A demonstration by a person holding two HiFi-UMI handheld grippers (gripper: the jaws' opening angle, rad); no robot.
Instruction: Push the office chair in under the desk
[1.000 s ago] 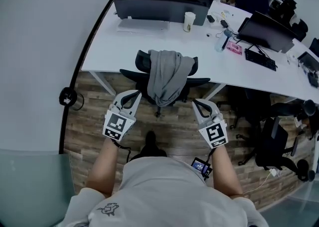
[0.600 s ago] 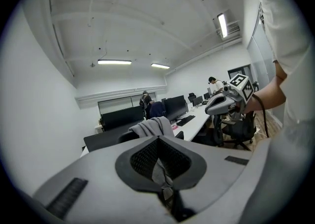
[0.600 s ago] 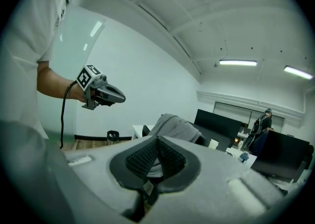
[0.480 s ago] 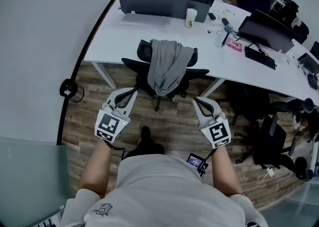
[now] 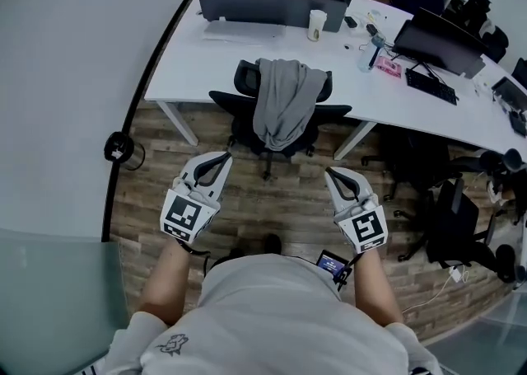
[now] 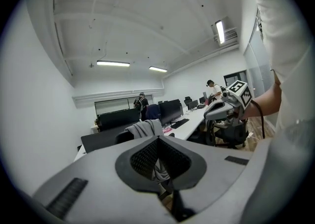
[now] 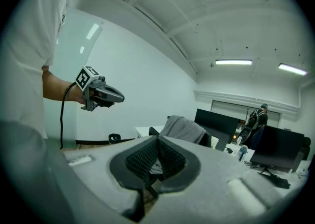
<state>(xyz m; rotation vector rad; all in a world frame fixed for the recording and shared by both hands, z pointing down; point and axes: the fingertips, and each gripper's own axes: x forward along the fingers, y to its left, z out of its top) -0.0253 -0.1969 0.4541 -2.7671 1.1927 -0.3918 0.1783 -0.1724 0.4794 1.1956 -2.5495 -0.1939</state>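
Note:
A black office chair (image 5: 247,110) with a grey garment (image 5: 284,105) draped over its back stands tucked against the white desk (image 5: 189,60), its seat under the desktop. My left gripper (image 5: 222,157) hangs over the wood floor, short of the chair's left side, jaws shut and empty. My right gripper (image 5: 332,175) is level with it at the chair's right, also shut and empty. Neither touches the chair. In the left gripper view the garment (image 6: 145,128) shows beyond the closed jaws; in the right gripper view the chair back (image 7: 183,128) is ahead.
On the desk are monitors (image 5: 255,4), a cup (image 5: 315,25), a bottle (image 5: 367,55) and a keyboard (image 5: 430,86). Other black chairs (image 5: 453,229) stand to the right. A black rail (image 5: 148,77) and a glass panel (image 5: 49,299) border the left. People (image 6: 141,101) stand far off.
Both grippers have drawn back from the chair toward the person. The chair now lies farther from the jaws and stays at the desk.

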